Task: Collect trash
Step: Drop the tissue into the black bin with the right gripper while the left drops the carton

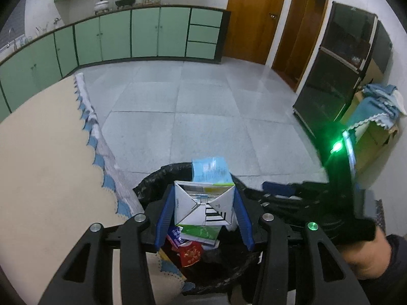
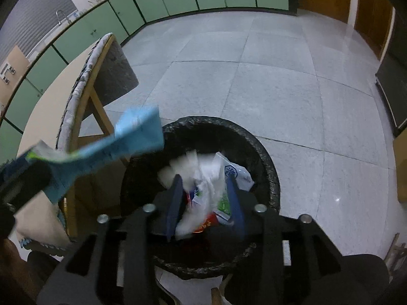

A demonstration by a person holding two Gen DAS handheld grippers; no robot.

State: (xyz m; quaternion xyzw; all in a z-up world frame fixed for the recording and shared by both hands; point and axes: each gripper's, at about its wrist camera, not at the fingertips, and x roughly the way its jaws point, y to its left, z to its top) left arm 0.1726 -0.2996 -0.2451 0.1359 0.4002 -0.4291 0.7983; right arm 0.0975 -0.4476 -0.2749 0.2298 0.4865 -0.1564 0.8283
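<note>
Left gripper (image 1: 203,208) jaws clamping flattened blue-and-white carton (image 1: 203,203); right gripper (image 2: 206,203) jaws released over black-lined bin (image 2: 269,167), blurred white wrappers (image 2: 203,178) seen only there.

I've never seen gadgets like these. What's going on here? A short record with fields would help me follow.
place: kitchen with green cabinets and a tiled floor
left hand-held gripper: clamped on a blue-and-white carton, held above the bin
right hand-held gripper: jaws apart over the bin, blurred white wrapper between them, not gripped
bin: black-lined, already holds cartons and a red packet
nearby: cloth-covered table beside the bin
</note>
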